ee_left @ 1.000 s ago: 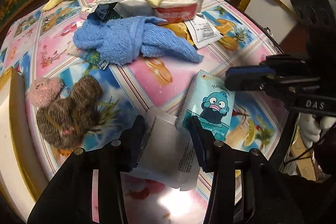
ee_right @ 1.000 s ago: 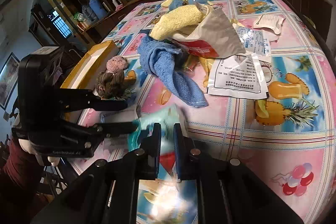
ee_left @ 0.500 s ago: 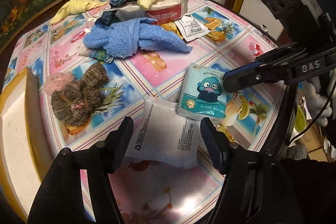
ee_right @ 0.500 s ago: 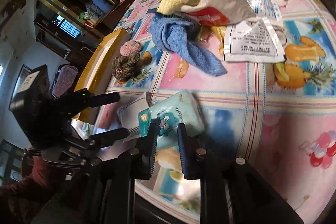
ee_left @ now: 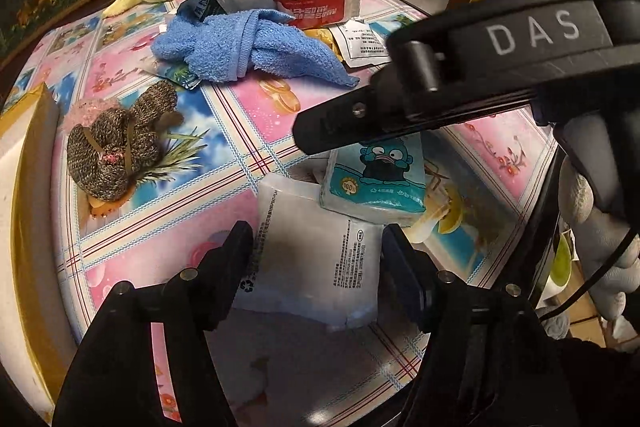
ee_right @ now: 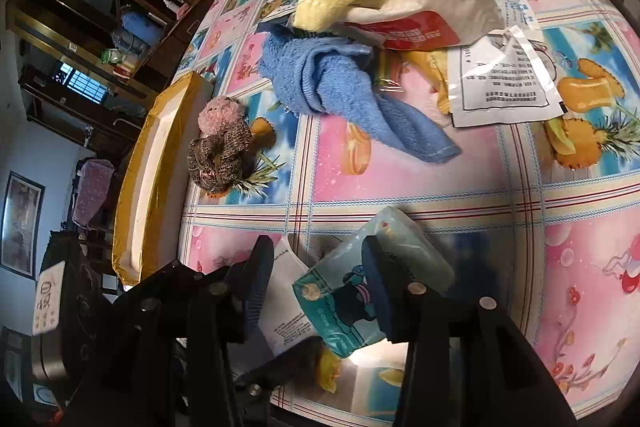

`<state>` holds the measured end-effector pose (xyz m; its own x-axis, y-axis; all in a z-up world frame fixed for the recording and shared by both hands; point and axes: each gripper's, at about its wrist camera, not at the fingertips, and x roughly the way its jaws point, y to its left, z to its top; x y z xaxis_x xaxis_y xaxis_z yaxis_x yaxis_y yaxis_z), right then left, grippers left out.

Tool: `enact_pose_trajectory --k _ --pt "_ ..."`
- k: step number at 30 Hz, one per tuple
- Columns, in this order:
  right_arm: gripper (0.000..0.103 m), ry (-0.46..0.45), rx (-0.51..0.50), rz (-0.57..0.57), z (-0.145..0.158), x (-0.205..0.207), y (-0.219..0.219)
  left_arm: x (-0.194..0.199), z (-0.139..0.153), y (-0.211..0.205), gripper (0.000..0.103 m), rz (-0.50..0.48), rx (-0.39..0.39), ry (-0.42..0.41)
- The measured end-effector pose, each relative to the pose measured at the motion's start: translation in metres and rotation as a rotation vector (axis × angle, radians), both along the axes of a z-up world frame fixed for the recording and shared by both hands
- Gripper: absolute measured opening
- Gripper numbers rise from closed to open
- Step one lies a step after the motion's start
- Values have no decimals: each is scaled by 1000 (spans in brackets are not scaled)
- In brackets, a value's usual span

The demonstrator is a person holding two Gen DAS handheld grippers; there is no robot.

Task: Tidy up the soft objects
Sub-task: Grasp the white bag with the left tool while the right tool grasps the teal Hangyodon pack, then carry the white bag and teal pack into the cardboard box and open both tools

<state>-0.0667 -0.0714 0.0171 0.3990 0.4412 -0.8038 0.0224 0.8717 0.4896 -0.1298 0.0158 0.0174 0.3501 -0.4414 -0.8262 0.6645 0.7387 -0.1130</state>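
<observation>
Desk (ee_left: pixel 248 115) clutter first, from the left wrist view: the left claw (ee_left: pixel 318 259) sits at 6 o'clock with its jaws apart around the white pack (ee_left: pixel 316 263), pads just clear of both edges, so it's straddling it, not squeezing. A second ago that claw was narrower and pinching the same pack; it opened up early in that second and has sat that wide since. The teal tissue pack (ee_left: pixel 374 183) with the cartoon fish lies just past it toward 1 o'clock, overlapping the white pack's far corner, and the right claw's finger crosses above it from 3 o'clock. Blue towel (ee_left: pixel 248 45) is heaped at 12 o'clock, knitted plush (ee_left: pixel 116 151) at 9 o'clock, both well apart from the packs. Right wrist view: the right claw (ee_right: pixel 316 279) was clamped shut a second ago and has just been opening, and now both packs lie under the gap between its fingers; its pads don't look pressed on anything. The teal tissue pack (ee_right: pixel 372 267) is down on the desk at 6 o'clock, white pack (ee_right: pixel 286 307) tucked under its left side. My read: both packs just got set down together near the desk's front edge, so that pair looks sorted, and the towels and plush are what's left.
</observation>
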Motion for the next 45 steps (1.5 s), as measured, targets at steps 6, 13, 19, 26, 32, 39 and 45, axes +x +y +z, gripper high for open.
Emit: enact_pose_trajectory --k 6,13,19,26,32,39,45 --pt "51 -61 -92 -90 23 -22 -20 -13 0 -7 64 0 14 -50" --pt "55 87 -70 -137 -4 -24 -17 0 0 21 22 39 -161 60" --pt "61 70 -183 -119 -7 2 13 -7 2 36 42 32 -182 65" --pt "23 -23 -388 18 -9 16 40 -16 8 26 55 24 -168 47" --pt "11 -44 -282 44 -10 6 22 -43 -4 -23 66 -19 75 -85" --pt "10 -94 -199 -24 1 -22 -22 -54 3 -36 30 -56 20 -106" --pt "10 -151 -149 -32 16 -35 -34 -31 24 7 15 49 -120 -12"
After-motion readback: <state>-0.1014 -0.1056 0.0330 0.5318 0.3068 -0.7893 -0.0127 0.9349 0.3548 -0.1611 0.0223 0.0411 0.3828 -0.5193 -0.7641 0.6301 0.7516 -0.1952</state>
